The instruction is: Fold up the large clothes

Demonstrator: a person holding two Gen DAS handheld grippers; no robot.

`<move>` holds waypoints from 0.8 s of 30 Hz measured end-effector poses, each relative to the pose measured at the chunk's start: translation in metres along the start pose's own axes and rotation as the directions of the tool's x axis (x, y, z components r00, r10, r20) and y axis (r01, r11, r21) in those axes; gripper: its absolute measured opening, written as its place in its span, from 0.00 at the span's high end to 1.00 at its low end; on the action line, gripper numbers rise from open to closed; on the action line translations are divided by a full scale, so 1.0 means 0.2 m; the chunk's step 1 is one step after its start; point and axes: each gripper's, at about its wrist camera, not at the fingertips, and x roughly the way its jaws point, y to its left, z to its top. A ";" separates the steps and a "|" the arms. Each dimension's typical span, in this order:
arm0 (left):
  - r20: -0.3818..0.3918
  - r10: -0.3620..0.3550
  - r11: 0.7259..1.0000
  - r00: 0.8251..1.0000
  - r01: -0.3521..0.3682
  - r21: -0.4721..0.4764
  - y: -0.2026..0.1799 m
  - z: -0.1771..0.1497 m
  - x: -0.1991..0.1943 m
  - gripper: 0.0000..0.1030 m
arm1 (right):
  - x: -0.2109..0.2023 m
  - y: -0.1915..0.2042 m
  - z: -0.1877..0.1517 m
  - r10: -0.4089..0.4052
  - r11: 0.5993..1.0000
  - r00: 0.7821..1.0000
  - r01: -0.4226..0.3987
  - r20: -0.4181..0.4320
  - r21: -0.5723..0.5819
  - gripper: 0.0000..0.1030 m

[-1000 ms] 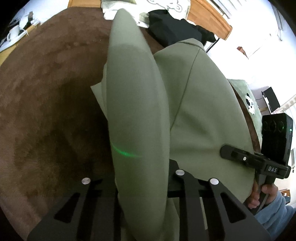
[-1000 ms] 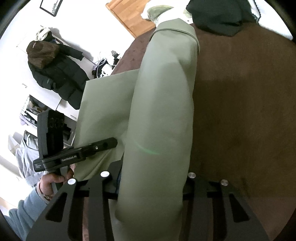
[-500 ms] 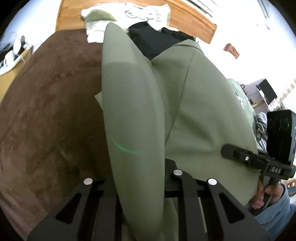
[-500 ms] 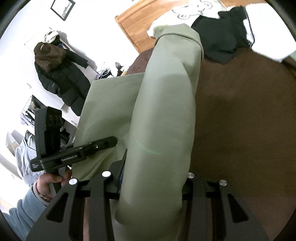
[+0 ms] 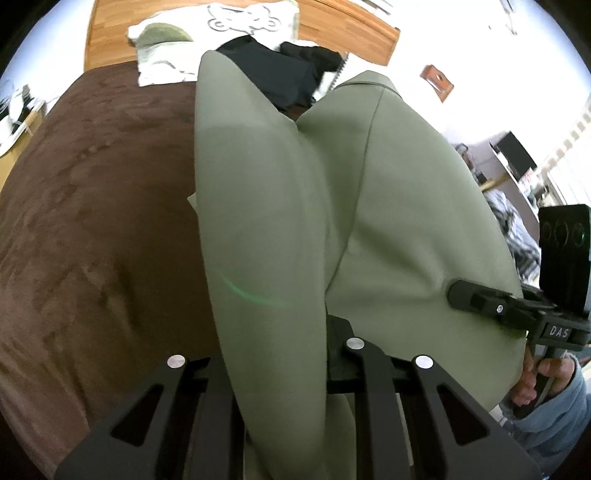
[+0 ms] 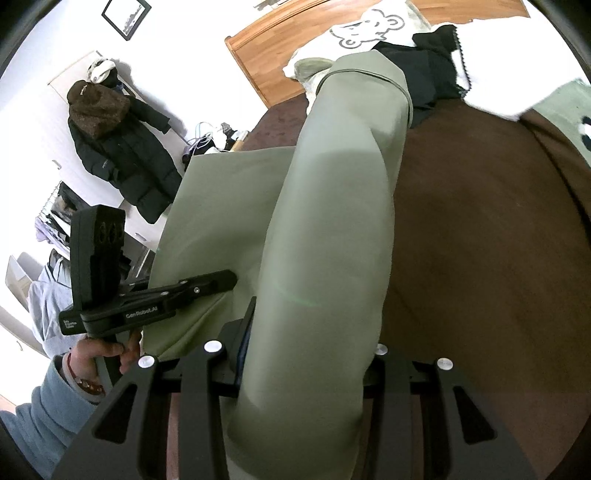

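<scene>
A large sage-green garment (image 5: pixel 388 206) hangs lifted above a brown bedspread (image 5: pixel 92 221), stretched between both grippers. My left gripper (image 5: pixel 280 332) is shut on one edge of it; the cloth drapes over the fingers and hides their tips. My right gripper (image 6: pixel 306 332) is shut on the other edge, which hangs as a long fold (image 6: pixel 340 206). The right gripper also shows in the left wrist view (image 5: pixel 480 299), and the left gripper in the right wrist view (image 6: pixel 207 284), each clamped on the cloth.
The bedspread (image 6: pixel 480 258) lies below. At the head of the bed are a black garment (image 5: pixel 277 74), a white bear-print cloth (image 6: pixel 369 26) and a wooden headboard (image 6: pixel 266 55). A black coat (image 6: pixel 118 147) hangs on the wall at left.
Both grippers have risen with the garment and tilted up. More of the headboard, pillows and wall shows. The grips have not changed.
</scene>
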 end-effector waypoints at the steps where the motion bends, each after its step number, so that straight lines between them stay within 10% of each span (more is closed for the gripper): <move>1: -0.003 -0.003 1.000 1.000 0.003 0.003 -0.02 0.00 0.00 0.83 | -0.02 -0.01 -0.02 -0.002 1.000 1.000 0.001 0.004 0.004 0.64; 24: -0.041 -0.132 0.967 0.990 0.138 0.213 -0.98 0.26 0.14 0.83 | -0.94 -0.48 -0.09 -0.106 0.985 0.979 0.079 0.174 0.153 0.64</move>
